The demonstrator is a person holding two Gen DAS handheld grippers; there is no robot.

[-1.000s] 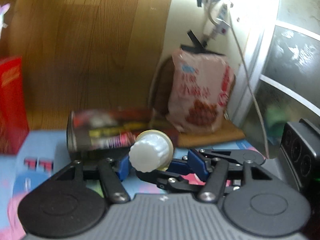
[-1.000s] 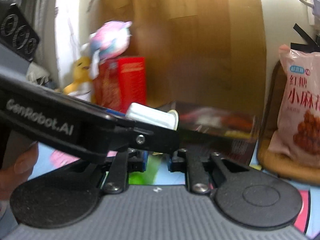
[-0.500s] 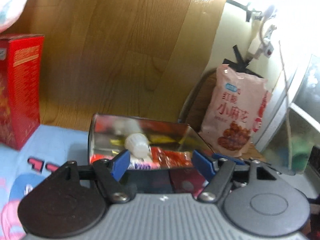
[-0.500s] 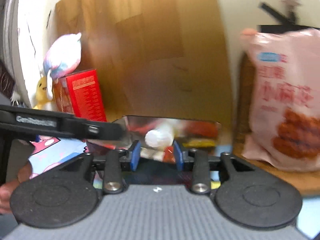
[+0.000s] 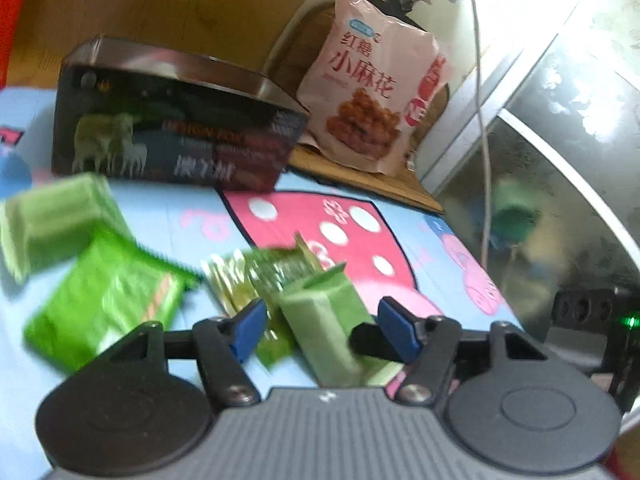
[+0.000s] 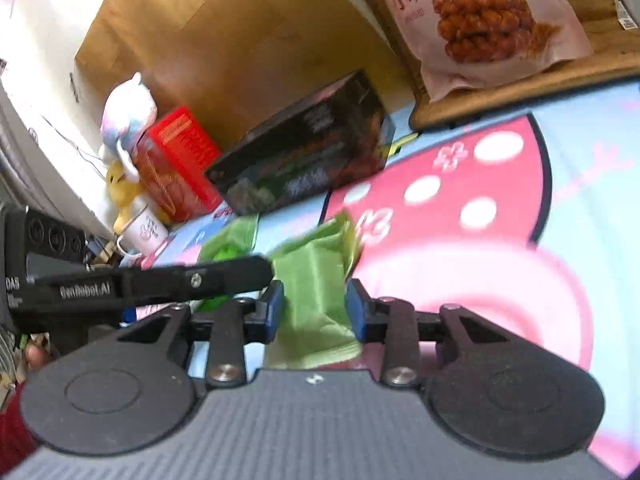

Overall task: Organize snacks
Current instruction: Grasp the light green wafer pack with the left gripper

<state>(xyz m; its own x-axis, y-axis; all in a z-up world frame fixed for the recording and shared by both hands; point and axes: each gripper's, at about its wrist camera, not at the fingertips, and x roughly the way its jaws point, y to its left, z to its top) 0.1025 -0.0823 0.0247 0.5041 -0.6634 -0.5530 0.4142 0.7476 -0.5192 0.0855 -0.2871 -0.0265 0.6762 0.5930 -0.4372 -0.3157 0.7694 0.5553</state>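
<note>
your right gripper (image 6: 315,307) clamps a green packet (image 6: 316,300), while your left gripper (image 5: 322,330) gapes just left of it.

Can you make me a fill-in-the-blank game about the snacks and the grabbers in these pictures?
1. The packet between the right gripper's blue fingers is colored ____.
2. The big pink bag of fried twists stands on a ____ board.
3. The dark tin has white ____ pictured on its side.
4. The stuffed toy sits on top of the ____ box.

Missing words: green; wooden; sheep; red
</note>
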